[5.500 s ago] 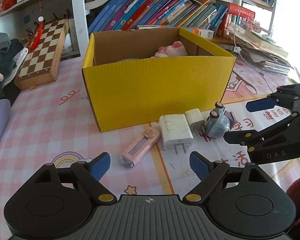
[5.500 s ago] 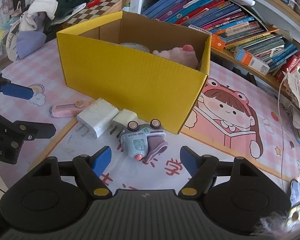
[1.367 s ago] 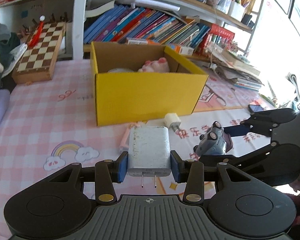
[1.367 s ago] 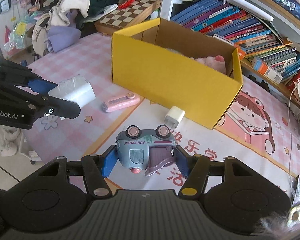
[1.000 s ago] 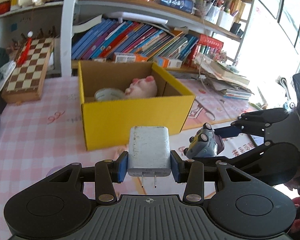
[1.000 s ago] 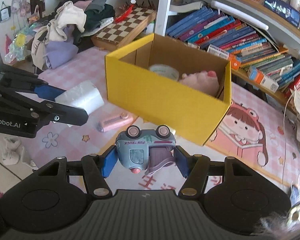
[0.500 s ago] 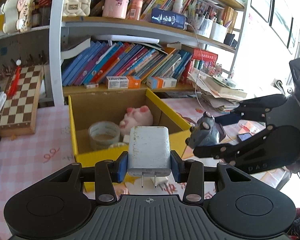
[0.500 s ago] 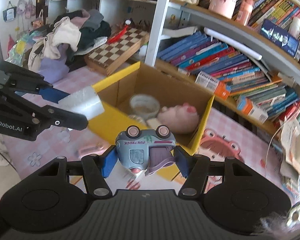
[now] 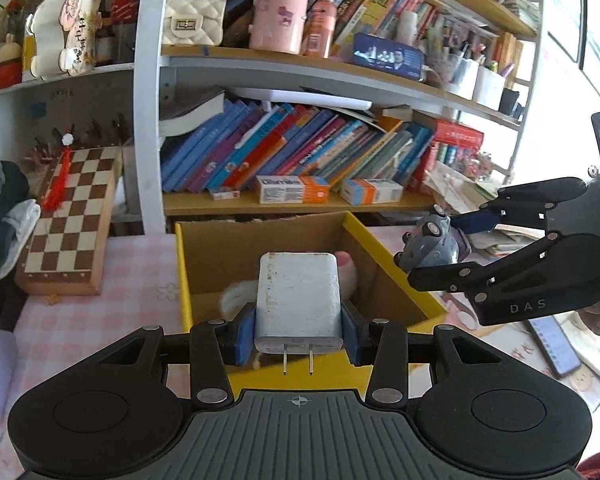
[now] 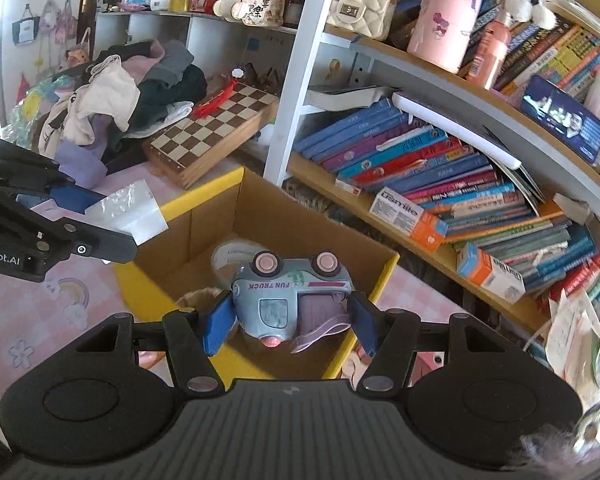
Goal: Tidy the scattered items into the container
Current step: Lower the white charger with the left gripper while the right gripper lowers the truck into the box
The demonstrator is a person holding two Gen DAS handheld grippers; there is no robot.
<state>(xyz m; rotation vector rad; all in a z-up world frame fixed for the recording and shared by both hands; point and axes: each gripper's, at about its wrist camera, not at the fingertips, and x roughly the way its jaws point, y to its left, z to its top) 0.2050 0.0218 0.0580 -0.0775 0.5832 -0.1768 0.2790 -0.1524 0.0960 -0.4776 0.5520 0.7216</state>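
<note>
While both tools hang above it, the bookshelf [image 9: 284, 80] rises behind a pink checked surface [image 9: 100, 308] carrying a chessboard [image 9: 74, 216] and a yellow cardboard box [image 9: 396, 276]. Box is open-topped; inside are a pink plush toy [image 9: 350, 268] and a roll of tape [image 10: 236, 256], both partly hidden. Left hand-held gripper [image 9: 299, 334] is closed on a white charger [image 9: 299, 300], blue pads against its two sides, prongs pointing back toward the camera; charger is held in the air over the near wall of the box. Right hand-held gripper [image 10: 288, 320] is clamped on a toy truck [image 10: 290, 296], blue-grey, wheels upward, lettered "FUN TRUCK", held in the air over the box opening near its right-hand wall. A phone [image 9: 554, 344] lies on the surface to the right of the box
</note>
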